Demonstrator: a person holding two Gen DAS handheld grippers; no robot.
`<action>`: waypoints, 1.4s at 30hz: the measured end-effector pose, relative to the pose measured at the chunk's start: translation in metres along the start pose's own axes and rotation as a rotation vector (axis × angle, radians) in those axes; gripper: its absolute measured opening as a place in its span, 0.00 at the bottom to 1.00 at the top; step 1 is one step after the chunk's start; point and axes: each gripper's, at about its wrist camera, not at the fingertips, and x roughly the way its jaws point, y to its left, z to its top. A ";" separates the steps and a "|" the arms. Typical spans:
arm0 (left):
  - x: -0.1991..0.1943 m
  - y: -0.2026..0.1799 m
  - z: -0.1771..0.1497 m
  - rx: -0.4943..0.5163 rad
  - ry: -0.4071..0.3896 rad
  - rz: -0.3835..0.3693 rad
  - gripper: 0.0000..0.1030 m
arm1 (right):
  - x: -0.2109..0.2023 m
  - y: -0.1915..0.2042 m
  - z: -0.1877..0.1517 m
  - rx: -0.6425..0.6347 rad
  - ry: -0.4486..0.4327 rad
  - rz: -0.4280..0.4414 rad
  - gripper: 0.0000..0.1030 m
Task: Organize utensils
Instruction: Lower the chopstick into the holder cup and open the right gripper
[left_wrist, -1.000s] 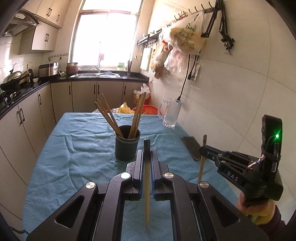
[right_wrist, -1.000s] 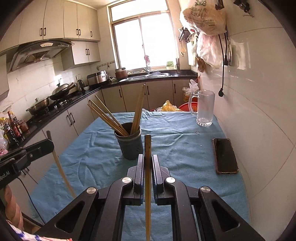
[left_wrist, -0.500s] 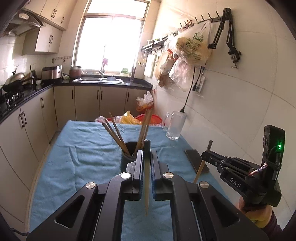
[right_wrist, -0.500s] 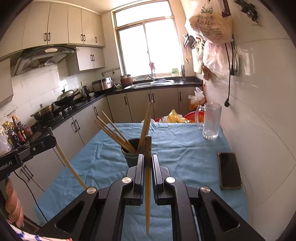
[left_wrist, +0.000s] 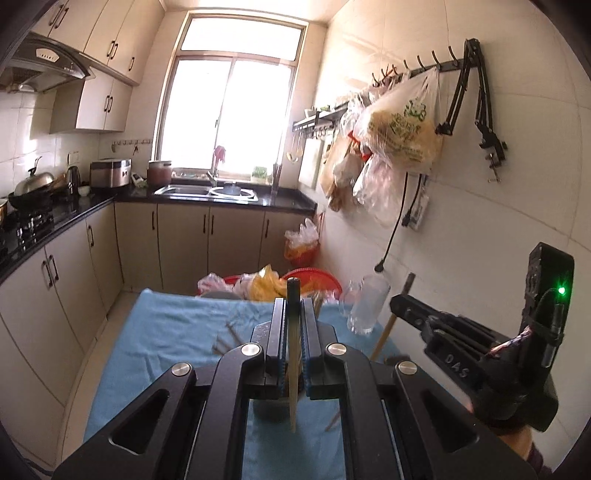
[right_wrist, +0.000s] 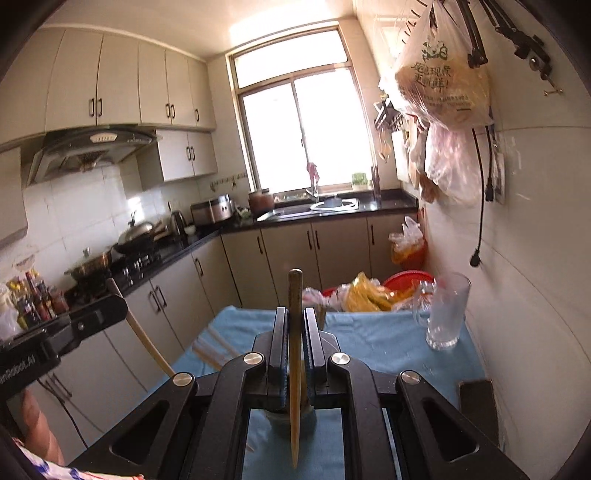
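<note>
1. The left gripper (left_wrist: 293, 332) clenched a slim, dark-tipped wooden chopstick (left_wrist: 293, 369) upright; the right gripper (right_wrist: 295, 339) clenched a pale wooden chopstick (right_wrist: 295, 387).
2. Above the dark cylindrical holder (right_wrist: 275, 419), largely hidden, either chopstick risked missing its mouth.

Daylight blasts through the window (left_wrist: 232, 118), blown out white with glare; fisheye bends the edges, and the mug (right_wrist: 445, 314) looks motion-blurred.

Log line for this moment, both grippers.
left gripper: shut on chopstick | right gripper: shut on second chopstick | holder: mostly hidden below fingers | mug: upright on table
</note>
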 end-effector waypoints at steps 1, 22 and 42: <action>0.004 0.000 0.005 0.001 -0.006 0.001 0.06 | 0.005 0.000 0.004 0.005 -0.005 0.002 0.07; 0.100 0.020 0.004 -0.005 0.096 0.057 0.06 | 0.107 -0.012 -0.005 0.048 0.076 0.032 0.07; 0.075 0.021 -0.018 0.010 0.100 0.057 0.19 | 0.149 -0.003 -0.013 0.055 0.186 0.081 0.19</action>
